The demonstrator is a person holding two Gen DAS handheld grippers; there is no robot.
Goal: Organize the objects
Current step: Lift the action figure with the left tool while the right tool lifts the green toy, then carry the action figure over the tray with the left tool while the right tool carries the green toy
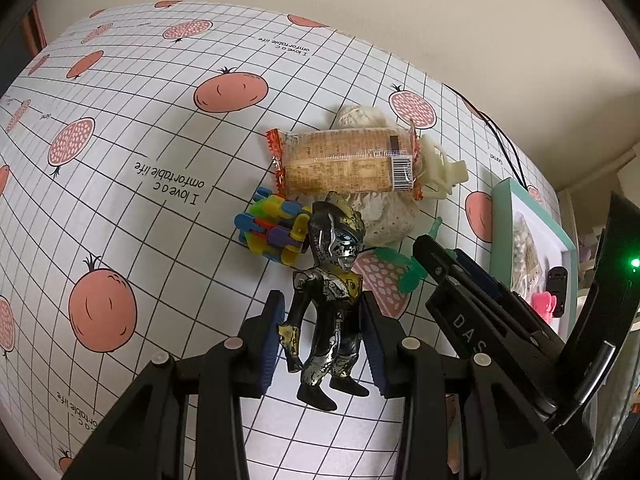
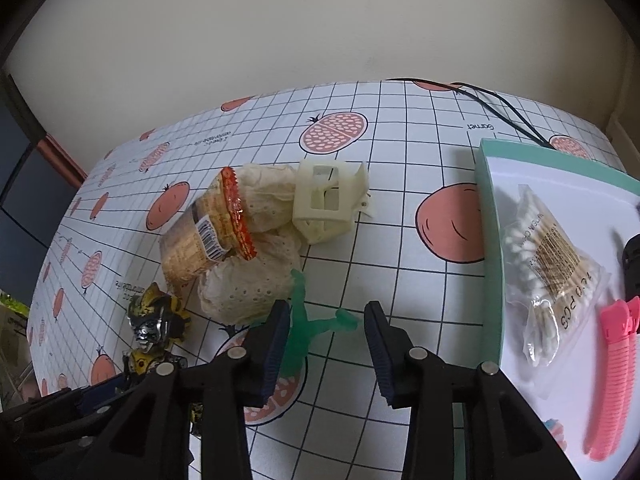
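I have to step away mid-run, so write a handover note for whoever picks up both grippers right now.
Left gripper: fingers flank the black and gold toy figure; whether it is clamped is unclear.
Right gripper: open, empty, over the green plastic figure lying on the tablecloth.
Already in the teal tray: bag of cotton swabs, pink hair clips.
Still loose on the cloth: cracker pack, lace cloth bundle, cream plastic part, multicoloured block toy, plus both figures.
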